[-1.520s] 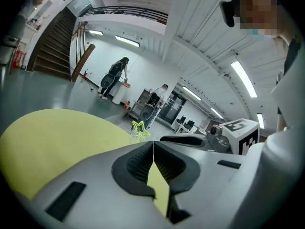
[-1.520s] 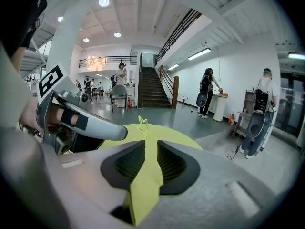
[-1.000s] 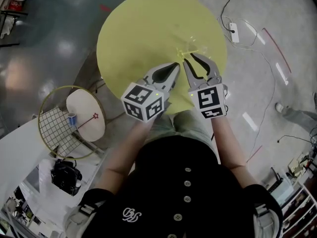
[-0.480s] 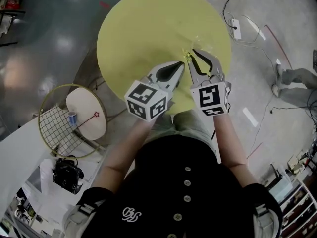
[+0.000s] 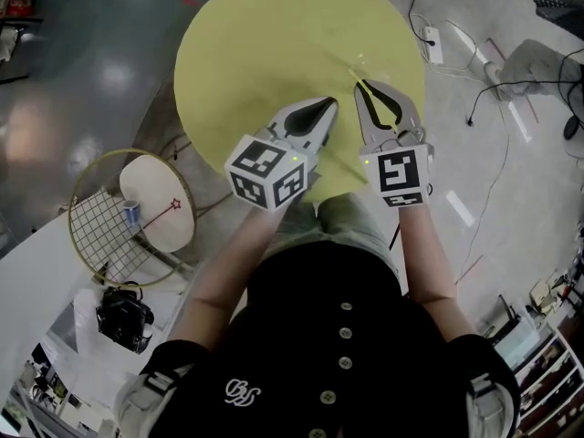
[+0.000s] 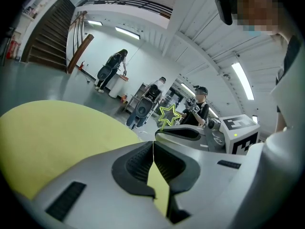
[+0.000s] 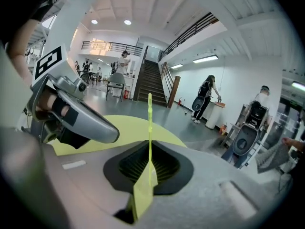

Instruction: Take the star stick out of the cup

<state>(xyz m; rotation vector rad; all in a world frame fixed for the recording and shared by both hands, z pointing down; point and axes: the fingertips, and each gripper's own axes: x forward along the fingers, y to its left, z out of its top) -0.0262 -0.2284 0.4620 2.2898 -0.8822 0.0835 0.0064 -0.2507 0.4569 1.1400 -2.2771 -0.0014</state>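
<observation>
My right gripper (image 5: 367, 86) is shut on a thin yellow-green star stick (image 7: 149, 120), which stands edge-on between its jaws. From the left gripper view its outlined star head (image 6: 167, 114) rises above the right gripper (image 6: 178, 133). My left gripper (image 5: 328, 106) is shut with nothing in it, close beside the right one. Both hover over the near side of the round yellow table (image 5: 255, 53). I cannot make out a cup on that table.
At the left, a small white round table (image 5: 155, 199) inside a gold wire frame carries a small blue cup (image 5: 132, 213) and a red star stick (image 5: 164, 213). A power strip (image 5: 429, 46) and cables lie on the floor at the right. People stand far off.
Both grippers have moved a little farther out over the yellow table, the right one also to the right. The stick stays in the right gripper. The view has shifted slightly.
</observation>
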